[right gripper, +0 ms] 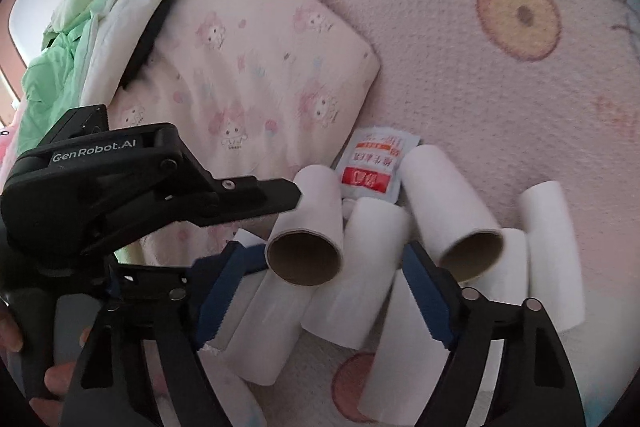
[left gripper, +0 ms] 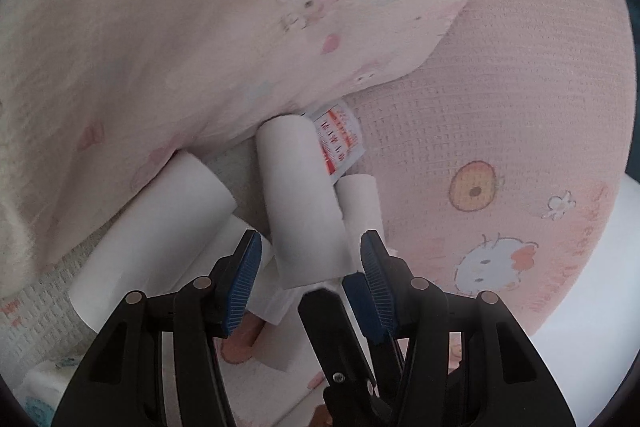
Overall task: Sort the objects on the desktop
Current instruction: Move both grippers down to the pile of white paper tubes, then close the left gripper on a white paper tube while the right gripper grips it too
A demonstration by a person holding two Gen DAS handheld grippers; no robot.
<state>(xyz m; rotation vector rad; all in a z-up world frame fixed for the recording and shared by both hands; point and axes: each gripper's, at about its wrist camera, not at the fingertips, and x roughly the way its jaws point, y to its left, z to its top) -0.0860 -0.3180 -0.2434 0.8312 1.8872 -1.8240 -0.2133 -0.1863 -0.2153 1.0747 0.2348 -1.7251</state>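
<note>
Several white cardboard tubes lie in a heap on a pink printed sheet [right gripper: 480,87]. One tube [left gripper: 304,211] runs between the blue pads of my left gripper [left gripper: 312,239], with a thin gap showing on each side, so the jaws stand open around it. In the right wrist view that same tube [right gripper: 316,211] is propped up with its brown open end facing me, and the left gripper [right gripper: 280,223] straddles it from the left. My right gripper [right gripper: 324,251] is open wide above another tube [right gripper: 360,267]. A red and white sachet [right gripper: 374,163] lies just behind the heap.
A cartoon-print pillow [right gripper: 260,67] lies at the left behind the tubes, with green and white bedding [right gripper: 80,27] piled beyond it. More tubes [right gripper: 548,247] spread to the right. A hand [right gripper: 56,379] holds the left gripper's handle at the lower left.
</note>
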